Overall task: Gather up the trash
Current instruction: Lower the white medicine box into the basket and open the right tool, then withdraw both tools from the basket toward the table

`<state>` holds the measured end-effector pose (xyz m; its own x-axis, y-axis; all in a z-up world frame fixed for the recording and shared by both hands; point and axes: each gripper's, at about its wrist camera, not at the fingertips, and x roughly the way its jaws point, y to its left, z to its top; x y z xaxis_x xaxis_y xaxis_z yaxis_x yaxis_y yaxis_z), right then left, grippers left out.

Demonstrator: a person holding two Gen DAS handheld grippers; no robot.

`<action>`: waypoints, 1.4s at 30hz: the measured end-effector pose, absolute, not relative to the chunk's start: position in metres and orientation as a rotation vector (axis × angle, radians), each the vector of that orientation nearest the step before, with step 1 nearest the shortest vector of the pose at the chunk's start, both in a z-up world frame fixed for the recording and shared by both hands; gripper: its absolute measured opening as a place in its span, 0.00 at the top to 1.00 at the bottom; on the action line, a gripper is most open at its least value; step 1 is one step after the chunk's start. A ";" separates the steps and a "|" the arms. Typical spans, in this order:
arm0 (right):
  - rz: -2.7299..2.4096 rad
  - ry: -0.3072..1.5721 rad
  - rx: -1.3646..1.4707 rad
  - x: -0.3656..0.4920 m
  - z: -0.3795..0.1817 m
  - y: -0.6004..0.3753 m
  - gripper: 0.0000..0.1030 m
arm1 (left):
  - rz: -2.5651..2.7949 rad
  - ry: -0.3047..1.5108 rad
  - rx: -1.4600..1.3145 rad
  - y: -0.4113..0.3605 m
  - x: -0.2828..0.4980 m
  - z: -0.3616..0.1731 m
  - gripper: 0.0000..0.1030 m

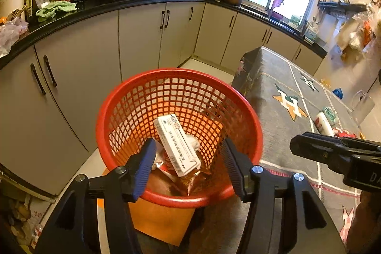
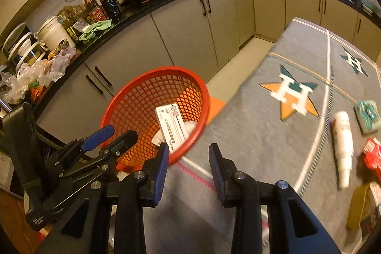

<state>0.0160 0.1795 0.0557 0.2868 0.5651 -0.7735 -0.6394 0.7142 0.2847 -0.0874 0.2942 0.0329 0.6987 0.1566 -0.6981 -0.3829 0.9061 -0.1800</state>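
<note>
A table covered by a grey woven cloth [image 2: 257, 116], patterned with orange-and-green stars bearing a white letter H and crossed by white lines, is seen beside the kitchen cabinets. On the cloth, a white plastic bottle with red print [image 2: 343, 146] is laid on its side. Near its upper end a teal-and-white packet [image 2: 368, 117] is placed, and just beside its lower half a crumpled red wrapper [image 2: 372, 156]. A yellow-brown carton [image 2: 364, 206] is found at the near right edge. The red plastic mesh basket [image 2: 142, 97] is set next to the table's left edge, over an orange surface.
</note>
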 end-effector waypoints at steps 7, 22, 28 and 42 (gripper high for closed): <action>0.790 1.004 -0.051 0.006 0.051 0.149 0.59 | 0.285 0.754 -0.289 0.267 -0.088 0.032 0.44; 0.745 1.005 0.020 -0.006 0.048 0.089 0.57 | 0.248 0.771 -0.202 0.219 -0.082 0.037 0.43; 0.729 0.998 0.045 -0.010 0.048 0.068 0.57 | 0.234 0.771 -0.165 0.199 -0.080 0.040 0.41; 0.679 0.989 0.097 -0.017 0.047 0.014 0.56 | 0.162 0.793 -0.080 0.147 -0.071 0.038 0.39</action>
